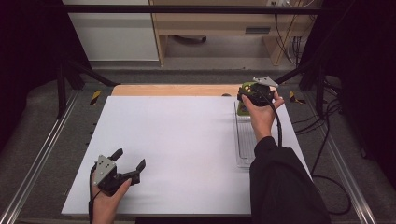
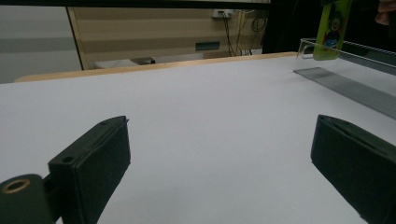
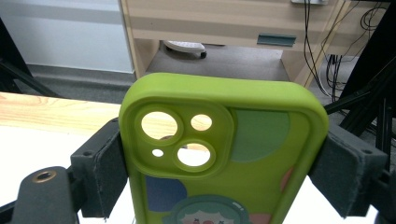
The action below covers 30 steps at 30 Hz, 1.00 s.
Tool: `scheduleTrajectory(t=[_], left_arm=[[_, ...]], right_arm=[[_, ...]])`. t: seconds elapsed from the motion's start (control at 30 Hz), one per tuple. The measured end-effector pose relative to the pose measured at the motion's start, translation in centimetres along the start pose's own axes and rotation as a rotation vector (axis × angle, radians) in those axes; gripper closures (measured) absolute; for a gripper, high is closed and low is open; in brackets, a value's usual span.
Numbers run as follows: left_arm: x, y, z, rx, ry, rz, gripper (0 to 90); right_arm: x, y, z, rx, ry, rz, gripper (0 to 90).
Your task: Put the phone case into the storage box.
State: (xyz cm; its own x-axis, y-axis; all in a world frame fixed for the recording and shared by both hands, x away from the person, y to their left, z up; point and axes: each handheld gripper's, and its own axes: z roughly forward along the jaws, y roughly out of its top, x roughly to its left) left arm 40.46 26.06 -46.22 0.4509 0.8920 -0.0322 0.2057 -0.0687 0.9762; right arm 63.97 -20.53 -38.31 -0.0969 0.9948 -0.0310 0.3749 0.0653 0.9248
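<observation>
Nearest to me, at the near left corner of the white table (image 1: 177,149), my left gripper (image 1: 129,164) rests low in the person's left hand (image 1: 106,198). Its fingers (image 2: 91,168) stand wide apart with nothing but bare table between them, as the left gripper view confirms.

Farther off, at the far right of the table, my right gripper (image 1: 247,92) is held up by the right hand (image 1: 261,114), a dark sleeve (image 1: 280,186) trailing back toward the near edge. Its fingers (image 3: 100,170) are clamped on the long edges of a green phone case (image 3: 224,154), one pad on each side. In the right gripper view the case stands upright with its back toward the camera: three camera cut-outs in a raised block at upper left, and a cartoon print of coloured patches below.

From above, the case hangs over the far end of a clear plastic tray (image 1: 243,144) that lies along the right edge of the table. The left gripper view shows the case's lower end down near the tray's far rim; I cannot tell whether it touches the tray, since the clear wall blurs that spot.

Beyond the table stands a wooden cabinet (image 1: 210,23) with cables (image 1: 285,32) to its right.
</observation>
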Motion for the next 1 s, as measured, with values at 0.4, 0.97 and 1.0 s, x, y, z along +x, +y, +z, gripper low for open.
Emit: scheduleTrajectory(t=[0.4,0.97,1.0], left_arm=[[-0.1,0.0,0.1,0.004,-0.001,0.005,4.1],[-0.2,0.0,0.0,0.005,-0.005,0.01,4.1],[-0.2,0.0,0.1,0.005,-0.006,0.008,4.1]], right_arm=[[0.1,-0.5,0.4,0.013,-0.002,0.004,15.6],[0.7,-1.3,1.0,0.033,-0.018,-0.019,15.6],[0.7,-1.3,1.0,0.033,-0.019,-0.021,15.5]])
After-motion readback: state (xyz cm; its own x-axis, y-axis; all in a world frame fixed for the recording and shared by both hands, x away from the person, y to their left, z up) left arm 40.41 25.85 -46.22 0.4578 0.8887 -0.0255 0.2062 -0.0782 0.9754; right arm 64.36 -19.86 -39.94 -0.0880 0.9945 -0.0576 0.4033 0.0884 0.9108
